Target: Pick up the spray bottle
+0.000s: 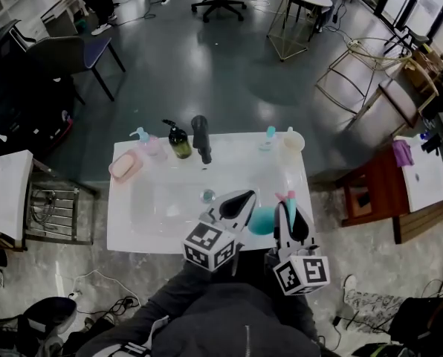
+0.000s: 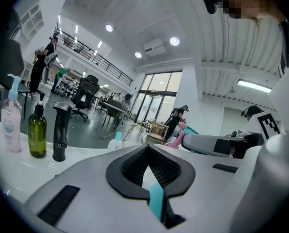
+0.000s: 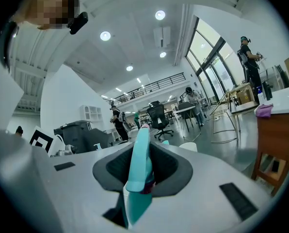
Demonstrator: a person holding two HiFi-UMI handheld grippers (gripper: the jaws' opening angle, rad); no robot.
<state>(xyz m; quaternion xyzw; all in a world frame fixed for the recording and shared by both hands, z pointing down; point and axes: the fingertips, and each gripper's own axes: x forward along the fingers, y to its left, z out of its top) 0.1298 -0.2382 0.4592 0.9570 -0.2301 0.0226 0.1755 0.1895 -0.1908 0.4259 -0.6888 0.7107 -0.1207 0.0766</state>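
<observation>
The spray bottle point(image 1: 262, 220) is teal with a pink trigger. It hangs over the front of the white table point(image 1: 132, 225), between my two grippers. My right gripper point(image 1: 287, 205) is shut on its head. In the right gripper view the teal head point(image 3: 139, 164) stands upright between the dark pads point(image 3: 113, 171), and the bottle's body is hidden below. My left gripper point(image 1: 244, 198) sits just left of the bottle with its jaws drawn together and nothing pinched. In the left gripper view a teal strip point(image 2: 156, 200) shows through the narrow slit of that gripper point(image 2: 147, 174).
Along the table's back edge stand a pink soap dish point(image 1: 125, 165), a pump bottle point(image 1: 144, 140), a green bottle point(image 1: 179, 141), a black faucet point(image 1: 201, 137), a small teal-capped bottle point(image 1: 268, 137) and a white cup point(image 1: 292, 144). A sink basin point(image 1: 169, 199) lies mid-table. Chairs and stools stand around.
</observation>
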